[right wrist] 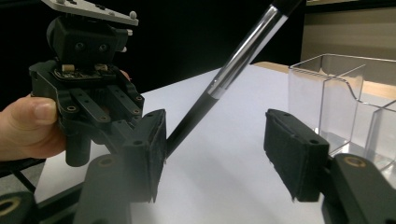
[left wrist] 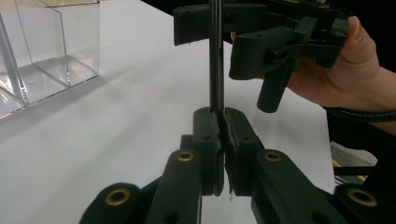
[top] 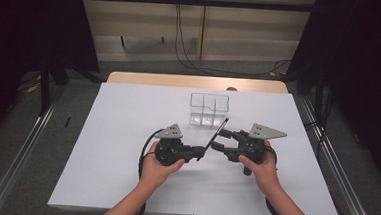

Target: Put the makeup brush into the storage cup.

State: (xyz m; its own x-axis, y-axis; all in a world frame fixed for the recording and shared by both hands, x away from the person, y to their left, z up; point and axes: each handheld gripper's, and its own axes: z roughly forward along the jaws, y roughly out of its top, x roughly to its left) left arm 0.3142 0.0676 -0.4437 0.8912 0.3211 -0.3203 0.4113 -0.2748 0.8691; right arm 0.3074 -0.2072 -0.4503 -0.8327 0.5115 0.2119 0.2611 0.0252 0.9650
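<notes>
A thin black pen with a silver band (top: 217, 134) slants up from my left gripper (top: 201, 153), which is shut on its lower end. In the left gripper view the pads (left wrist: 205, 126) pinch the pen (left wrist: 215, 60), which stands straight up. My right gripper (top: 220, 139) faces the left one, its jaws apart on either side of the shaft. In the right gripper view the pen (right wrist: 233, 70) runs between the jaws of my right gripper (right wrist: 215, 149), close beside the left-hand pad (right wrist: 152, 149) and well apart from the other.
A clear plastic organiser (top: 208, 108) with several compartments stands on the white table (top: 127, 133) just beyond the grippers; it is also near in the left gripper view (left wrist: 51, 51) and the right gripper view (right wrist: 336, 93). Bare table lies left and right.
</notes>
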